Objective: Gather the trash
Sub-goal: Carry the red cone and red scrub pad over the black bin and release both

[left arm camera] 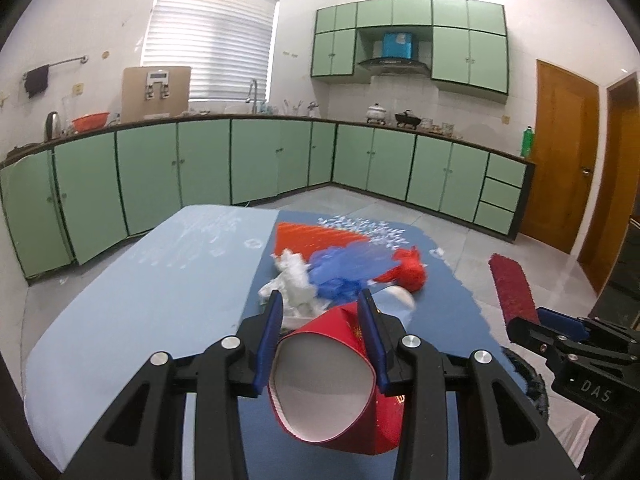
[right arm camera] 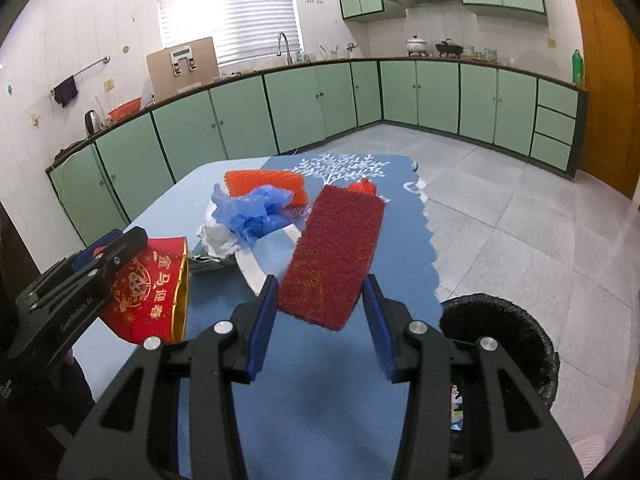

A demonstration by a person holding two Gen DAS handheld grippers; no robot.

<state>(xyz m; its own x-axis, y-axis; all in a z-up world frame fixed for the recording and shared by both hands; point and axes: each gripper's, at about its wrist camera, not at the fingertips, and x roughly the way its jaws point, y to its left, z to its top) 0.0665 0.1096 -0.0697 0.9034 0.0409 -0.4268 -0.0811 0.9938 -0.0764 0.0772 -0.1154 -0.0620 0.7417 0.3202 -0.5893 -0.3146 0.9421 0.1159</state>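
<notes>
A blue-clothed table (right arm camera: 360, 360) stands in a green-cabineted kitchen; a black-lined bin (right arm camera: 512, 344) sits beside it. Left gripper (left arm camera: 324, 316) jaws clamp a red paper cup (left arm camera: 332, 380); right gripper (right arm camera: 320, 300) jaws clamp a red scrubbing pad (right arm camera: 336, 252), both above the table.

We read gold Chinese characters, 金马迎春, down the side of the red paper cup (right arm camera: 150, 292), beside a round gold emblem. The left gripper (right arm camera: 116, 242) carries "GenRobot.AI" in pale letters on its black body. On the right gripper (left arm camera: 532, 318) we make out "DAS" on its black housing; anything further is cut off.
</notes>
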